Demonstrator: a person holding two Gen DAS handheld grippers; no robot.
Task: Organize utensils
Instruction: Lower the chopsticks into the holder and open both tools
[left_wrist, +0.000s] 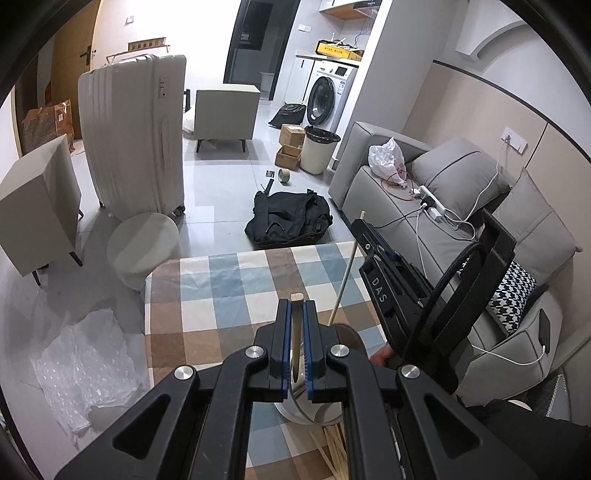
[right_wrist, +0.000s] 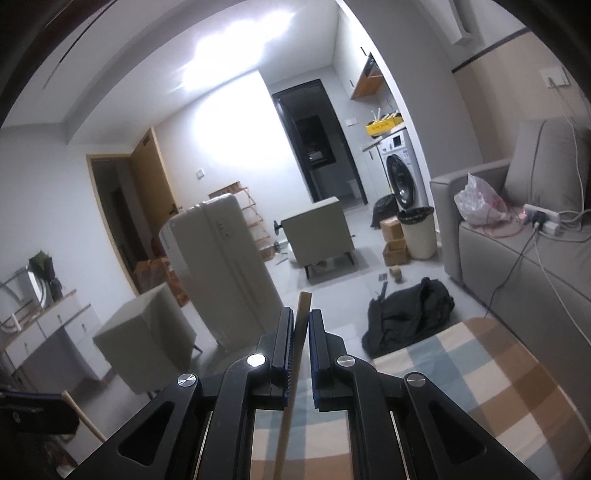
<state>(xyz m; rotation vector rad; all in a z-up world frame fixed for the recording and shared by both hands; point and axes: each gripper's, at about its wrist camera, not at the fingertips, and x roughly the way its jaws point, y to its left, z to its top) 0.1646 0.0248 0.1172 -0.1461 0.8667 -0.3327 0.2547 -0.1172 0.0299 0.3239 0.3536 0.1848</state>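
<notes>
My left gripper (left_wrist: 296, 314) is shut on a wooden chopstick (left_wrist: 295, 339) that points down into a round steel holder (left_wrist: 325, 402) on the checked tablecloth (left_wrist: 221, 295). Several more chopsticks (left_wrist: 332, 446) lie on the cloth beside the holder. My right gripper (right_wrist: 298, 321) is shut on another wooden chopstick (right_wrist: 295, 354), held upright above the table. In the left wrist view the right gripper (left_wrist: 373, 251) is to the right, with its chopstick (left_wrist: 345, 273) slanting down to the holder's rim.
A grey sofa (left_wrist: 424, 221) with cables and a power strip runs along the table's right side. On the floor beyond are a black bag (left_wrist: 291, 218), a round stool (left_wrist: 142, 247), a white suitcase (left_wrist: 136, 133) and bubble wrap (left_wrist: 81, 369).
</notes>
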